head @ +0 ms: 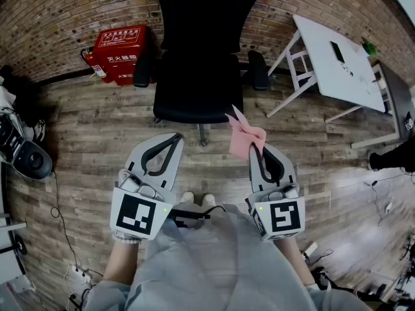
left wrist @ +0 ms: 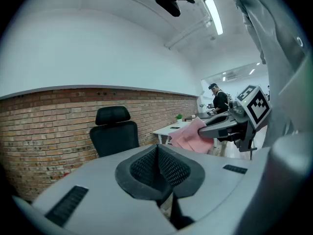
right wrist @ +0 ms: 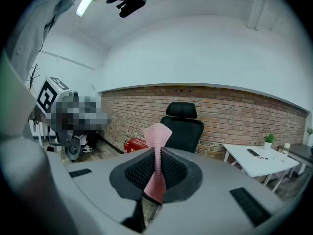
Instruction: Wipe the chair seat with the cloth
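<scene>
**Cloth held short of the chair**

The pink cloth [head: 245, 138] is clamped in the right tongs [head: 259, 148] and held above the floor [head: 97, 128], just short of the black chair seat [head: 198, 86] front edge. The left tongs [head: 174, 138] are pressed together, empty.

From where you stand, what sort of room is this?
Probably an office or lab: a black chair against a brick wall, a white table beside it, and a red box for fire equipment.
</scene>
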### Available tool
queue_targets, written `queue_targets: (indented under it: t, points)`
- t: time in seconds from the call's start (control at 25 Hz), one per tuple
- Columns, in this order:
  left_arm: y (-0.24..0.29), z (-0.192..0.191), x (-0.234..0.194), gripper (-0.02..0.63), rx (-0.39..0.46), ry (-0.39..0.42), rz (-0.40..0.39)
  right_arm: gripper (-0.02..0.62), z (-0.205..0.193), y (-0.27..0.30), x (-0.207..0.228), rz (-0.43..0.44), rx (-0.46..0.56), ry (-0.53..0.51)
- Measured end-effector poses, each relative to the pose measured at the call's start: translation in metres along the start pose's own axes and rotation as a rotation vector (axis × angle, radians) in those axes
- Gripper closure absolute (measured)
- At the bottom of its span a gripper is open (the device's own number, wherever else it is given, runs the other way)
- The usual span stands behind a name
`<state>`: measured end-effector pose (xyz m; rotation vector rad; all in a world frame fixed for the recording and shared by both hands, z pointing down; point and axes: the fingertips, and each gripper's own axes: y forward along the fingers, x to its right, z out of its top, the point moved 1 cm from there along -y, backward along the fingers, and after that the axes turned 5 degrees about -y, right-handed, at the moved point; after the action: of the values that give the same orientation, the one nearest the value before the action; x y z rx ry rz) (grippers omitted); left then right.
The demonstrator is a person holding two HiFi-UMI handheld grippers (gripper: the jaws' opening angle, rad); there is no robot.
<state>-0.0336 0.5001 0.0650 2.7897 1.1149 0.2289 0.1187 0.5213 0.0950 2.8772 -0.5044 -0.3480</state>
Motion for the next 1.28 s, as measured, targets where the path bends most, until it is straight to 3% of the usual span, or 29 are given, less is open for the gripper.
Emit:
queue_targets:
  t: [0.56,0.92,1.28]
  points:
    - [-0.003,-0.004,-0.002,0.588,0.006,0.012,-0.015,0.543,0.001,0.003,-0.01,0.012,-0.002,-0.016]
    - [-0.01,-0.007,-0.018,0.588,0.02,-0.001,-0.052,0.543,0.003,0.008,-0.019,-0.055,-0.016,0.024]
    - [-0.017,-0.007,-0.026,0.588,0.04,0.039,-0.088,0.543,0.003,0.005,-0.036,-0.09,-0.011,0.031]
